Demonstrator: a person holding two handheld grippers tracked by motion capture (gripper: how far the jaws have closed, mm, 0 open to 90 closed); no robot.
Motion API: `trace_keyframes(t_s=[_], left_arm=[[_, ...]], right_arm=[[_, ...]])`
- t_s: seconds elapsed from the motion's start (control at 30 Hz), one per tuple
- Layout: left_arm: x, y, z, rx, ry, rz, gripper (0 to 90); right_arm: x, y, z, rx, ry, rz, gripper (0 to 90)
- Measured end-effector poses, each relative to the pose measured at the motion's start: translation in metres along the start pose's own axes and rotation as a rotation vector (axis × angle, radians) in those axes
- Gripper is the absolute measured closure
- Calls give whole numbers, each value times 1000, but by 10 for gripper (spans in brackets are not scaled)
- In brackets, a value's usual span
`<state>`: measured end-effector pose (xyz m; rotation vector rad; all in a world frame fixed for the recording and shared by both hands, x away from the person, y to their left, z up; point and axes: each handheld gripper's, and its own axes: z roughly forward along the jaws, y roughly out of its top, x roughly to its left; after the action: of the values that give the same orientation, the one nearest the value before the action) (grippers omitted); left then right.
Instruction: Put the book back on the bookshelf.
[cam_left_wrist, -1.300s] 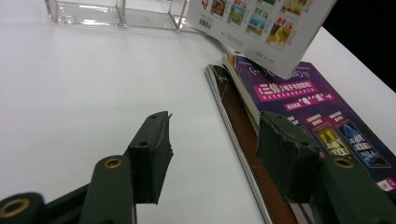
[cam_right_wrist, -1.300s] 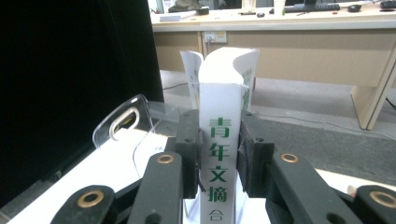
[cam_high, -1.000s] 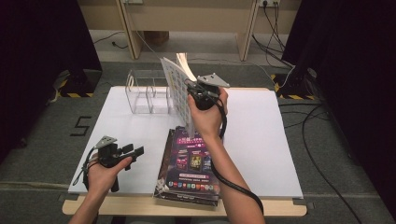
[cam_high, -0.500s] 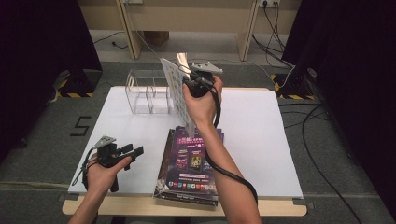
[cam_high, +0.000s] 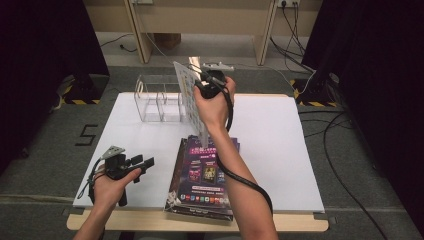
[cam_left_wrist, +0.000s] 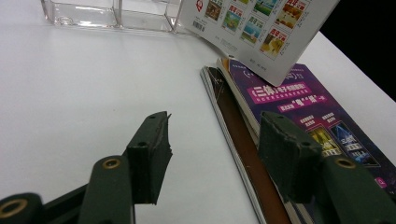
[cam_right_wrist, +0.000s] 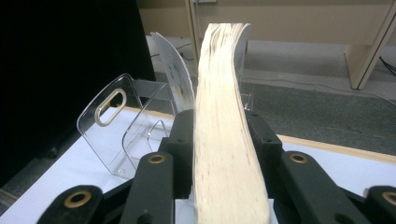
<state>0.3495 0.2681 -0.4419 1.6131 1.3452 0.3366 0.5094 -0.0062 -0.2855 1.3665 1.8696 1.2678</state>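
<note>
Low at the near left, the left gripper rests on the white table, jaws spread and empty. Farther right, the right gripper pinches a thick magazine and holds it upright above the table, its cream page edges bowed and its back cover tiled with small colour pictures, beside a clear acrylic rack. Near it lies a stack of purple-covered magazines. Grey carpet and dark curtains surround the table.

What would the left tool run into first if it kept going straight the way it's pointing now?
Probably the stack of magazines. The open left tool points across bare white table, and the stack's edge lies just ahead on one side. The clear acrylic rack stands well beyond. Depth is hard to judge.
</note>
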Motion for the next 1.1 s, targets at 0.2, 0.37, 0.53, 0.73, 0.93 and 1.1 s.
trace_keyframes(t_s=[0.2, 0.37, 0.53, 0.73, 0.93, 1.1], left_arm=[[0, 0, 0, 0, 3, 3, 427], [0, 0, -1, -1, 4, 3, 427], [-2, -1, 1, 6, -1, 9, 430], [-3, 0, 0, 5, -6, 15, 431], [-2, 0, -1, 3, -4, 14, 430], [-3, 0, 0, 4, -10, 12, 429]], right_arm=[[2, 1, 3, 7, -10, 9, 721], [3, 4, 4, 29, -22, -6, 722], [5, 5, 7, 41, -24, 8, 705], [7, 5, 11, 45, -34, 13, 721], [6, 6, 11, 49, -44, 7, 737], [6, 4, 10, 24, -38, 8, 741]])
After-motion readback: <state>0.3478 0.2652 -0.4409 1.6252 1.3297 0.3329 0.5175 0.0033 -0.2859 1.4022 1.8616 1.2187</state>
